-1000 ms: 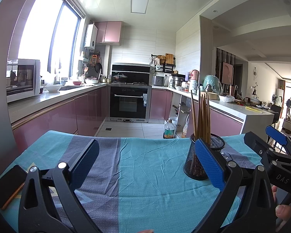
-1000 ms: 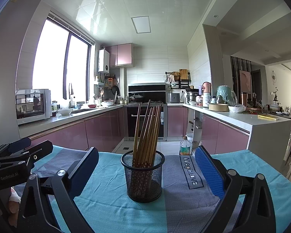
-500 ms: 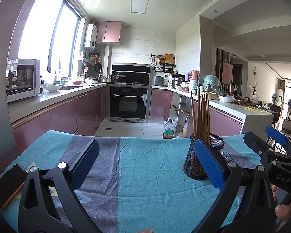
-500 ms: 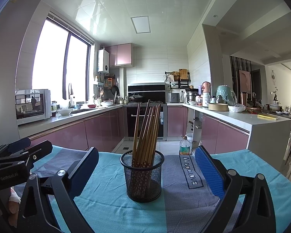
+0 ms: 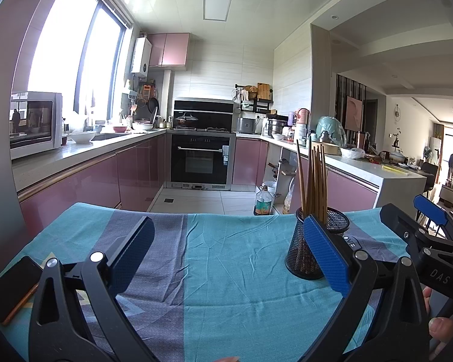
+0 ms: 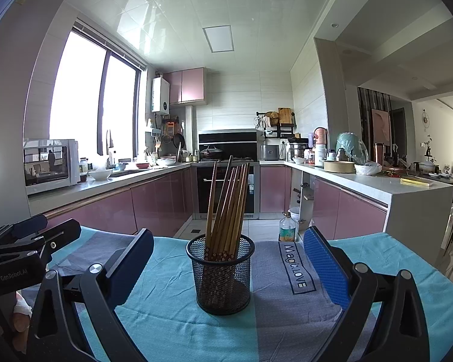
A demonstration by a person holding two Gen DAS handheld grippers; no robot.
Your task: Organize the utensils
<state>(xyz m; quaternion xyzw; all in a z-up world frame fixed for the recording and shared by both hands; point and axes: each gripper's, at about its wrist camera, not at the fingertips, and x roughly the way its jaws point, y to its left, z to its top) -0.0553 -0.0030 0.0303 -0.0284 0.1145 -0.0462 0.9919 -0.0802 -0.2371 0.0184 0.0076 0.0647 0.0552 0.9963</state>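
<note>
A black mesh cup (image 6: 221,274) stands upright on the teal and grey cloth (image 6: 274,325), holding several brown chopsticks (image 6: 228,202). My right gripper (image 6: 226,259) is open, its blue-padded fingers (image 6: 326,267) spread to either side of the cup without touching it. In the left wrist view the same cup (image 5: 305,250) sits behind the right finger (image 5: 324,255) of my left gripper (image 5: 226,250), which is open over bare cloth (image 5: 226,271). The chopsticks (image 5: 312,181) rise above that finger.
A dark phone (image 5: 10,286) lies at the cloth's left corner. The other gripper shows at the right edge (image 5: 432,229) and at the left edge (image 6: 18,256). Behind are pink kitchen cabinets (image 5: 84,181), an oven (image 5: 200,160) and a white counter (image 6: 392,187).
</note>
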